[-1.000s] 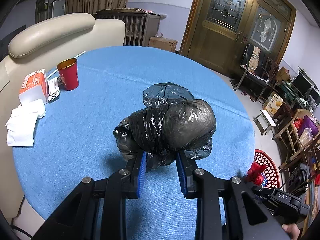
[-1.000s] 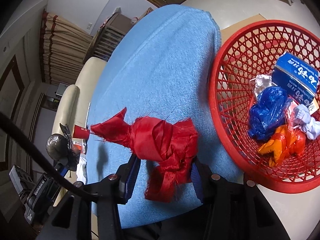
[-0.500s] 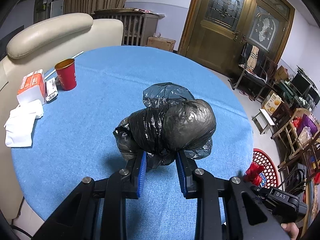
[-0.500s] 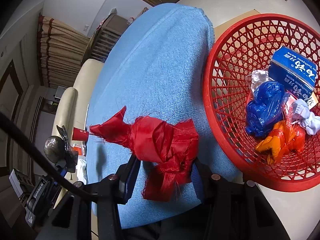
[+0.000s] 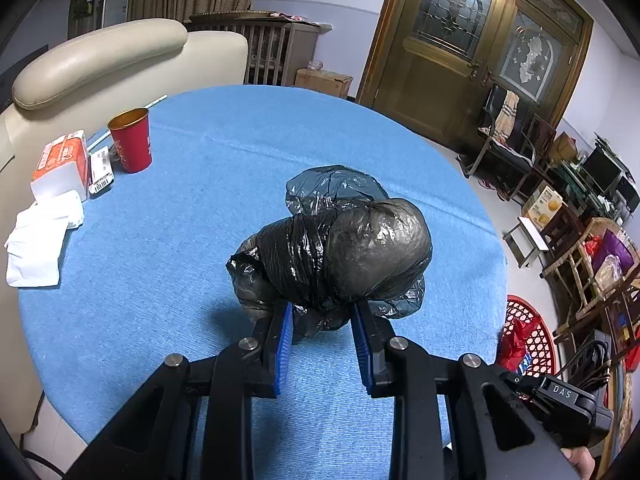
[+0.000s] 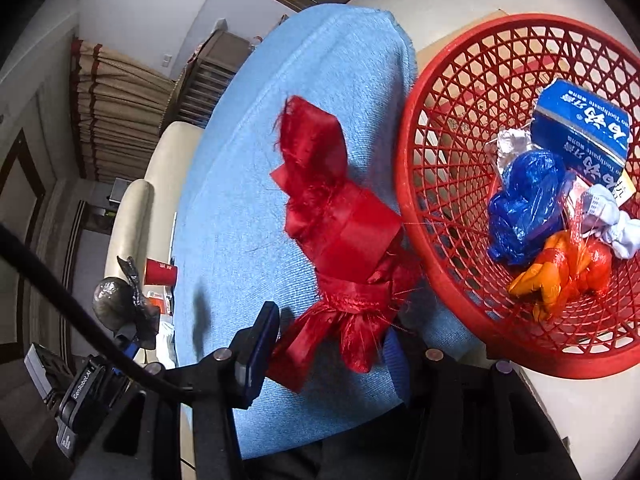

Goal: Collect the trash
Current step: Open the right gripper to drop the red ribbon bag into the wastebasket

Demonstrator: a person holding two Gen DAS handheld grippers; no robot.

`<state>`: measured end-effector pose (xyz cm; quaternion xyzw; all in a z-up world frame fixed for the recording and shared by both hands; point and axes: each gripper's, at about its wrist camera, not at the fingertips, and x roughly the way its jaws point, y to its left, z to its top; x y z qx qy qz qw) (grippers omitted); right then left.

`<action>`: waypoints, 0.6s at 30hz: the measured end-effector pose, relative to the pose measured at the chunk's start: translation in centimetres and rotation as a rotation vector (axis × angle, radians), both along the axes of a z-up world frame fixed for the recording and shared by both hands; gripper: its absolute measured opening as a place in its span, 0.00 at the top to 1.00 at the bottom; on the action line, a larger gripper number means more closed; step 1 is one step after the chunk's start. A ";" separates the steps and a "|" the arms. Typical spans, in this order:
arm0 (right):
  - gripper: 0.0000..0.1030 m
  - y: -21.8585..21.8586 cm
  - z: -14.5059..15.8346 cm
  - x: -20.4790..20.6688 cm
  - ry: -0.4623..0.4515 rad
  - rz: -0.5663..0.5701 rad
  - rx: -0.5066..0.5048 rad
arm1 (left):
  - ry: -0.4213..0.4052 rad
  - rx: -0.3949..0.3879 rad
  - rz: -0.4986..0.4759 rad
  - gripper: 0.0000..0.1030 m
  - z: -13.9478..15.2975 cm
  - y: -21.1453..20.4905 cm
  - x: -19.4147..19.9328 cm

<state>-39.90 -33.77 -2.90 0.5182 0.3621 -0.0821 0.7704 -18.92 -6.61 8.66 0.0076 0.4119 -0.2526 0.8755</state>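
My left gripper (image 5: 322, 312) is shut on a knotted black plastic bag (image 5: 344, 252) and holds it above the blue round table (image 5: 200, 216). In the right wrist view a red fabric bundle (image 6: 340, 248) hangs between the jaws of my right gripper (image 6: 328, 344), which stand wide apart; the bundle tilts toward the red mesh basket (image 6: 440, 216) on the floor beside the table edge. The basket holds a blue bag (image 6: 524, 208), an orange bag (image 6: 560, 276), a blue toothpaste box (image 6: 580, 128) and white scraps. The left gripper with the black bag (image 6: 112, 300) shows at the far left.
A red cup (image 5: 130, 140), an orange-white packet (image 5: 60, 168) and white tissues (image 5: 38, 240) lie at the table's left edge by a cream sofa (image 5: 100, 60). The basket (image 5: 528, 340) shows at lower right, with chairs and clutter (image 5: 580, 248) beyond.
My right gripper's jaws have spread apart and the red bundle has swung up and toward the basket. The basket looks closer. The left gripper holds the black bag as before.
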 end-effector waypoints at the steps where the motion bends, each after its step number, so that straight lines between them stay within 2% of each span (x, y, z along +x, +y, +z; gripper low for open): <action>1: 0.47 0.0 0.0 0.0 -0.001 -0.002 -0.002 | -0.001 0.000 -0.002 0.72 0.0 0.0 0.0; 7: 0.47 -0.2 1.8 -0.3 -0.015 -0.013 -0.089 | 0.003 -0.002 -0.046 0.72 -0.1 -1.3 -0.2; 11: 0.48 -1.7 4.3 -2.1 -0.036 -0.090 -0.209 | -0.004 0.003 -0.127 0.73 -0.1 -3.7 -1.3; 13: 0.49 -2.7 5.0 -3.0 -0.034 -0.126 -0.237 | -0.005 0.006 -0.170 0.73 -0.1 -5.2 -1.8; 18: 0.50 -5.6 4.3 -5.4 0.012 -0.188 -0.245 | -0.017 0.025 -0.257 0.73 -0.6 -8.7 -3.0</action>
